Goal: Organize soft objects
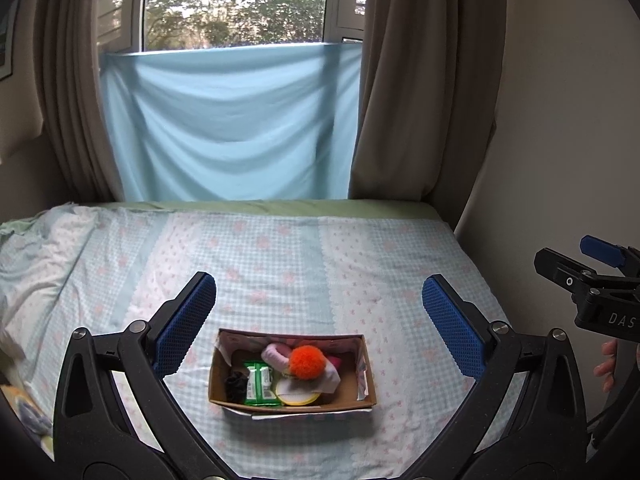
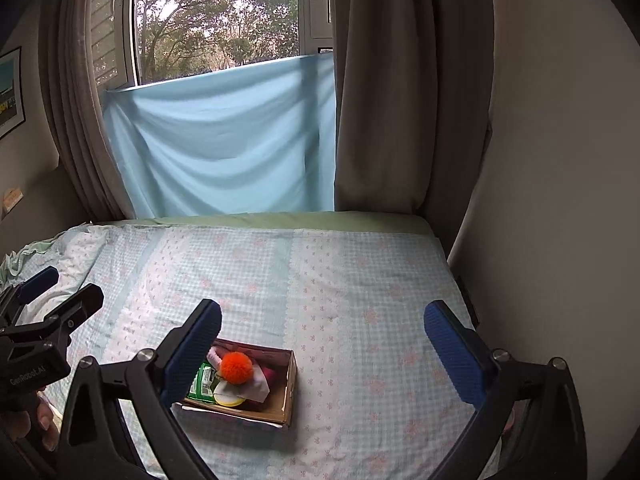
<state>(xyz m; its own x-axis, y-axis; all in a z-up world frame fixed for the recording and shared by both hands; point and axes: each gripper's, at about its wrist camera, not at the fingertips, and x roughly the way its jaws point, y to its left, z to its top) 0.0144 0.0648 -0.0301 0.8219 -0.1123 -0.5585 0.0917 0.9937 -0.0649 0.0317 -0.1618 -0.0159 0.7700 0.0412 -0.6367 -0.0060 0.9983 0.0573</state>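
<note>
Left gripper [image 1: 318,322]: jaws wide, empty; "GenRobot.AI" on body.
Right gripper [image 2: 322,344]: jaws wide, empty; "DAS" readable.
Cardboard box [image 1: 362,396]: between, below left jaws.
Orange pompom [image 1: 307,362]: inside box.

Left tool [image 1: 319,312] spread wide above cardboard box [image 1: 362,372] holding orange pompom [image 1: 306,362], on checked bedsheet [image 1: 280,248]

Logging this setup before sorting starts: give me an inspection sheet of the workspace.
Surface: bed sheet, checked, rumpled at far left.
Job's things: cardboard box holding orange pompom, green packet, black scrunchie, yellow-rimmed round item, pink and white soft pieces.
Clutter: nothing seen on the sheet.
Grippers: left gripper open, empty; right gripper open, empty.
Cables: nothing seen.
Surroundings: window, blue cloth, curtains, wall picture.
</note>
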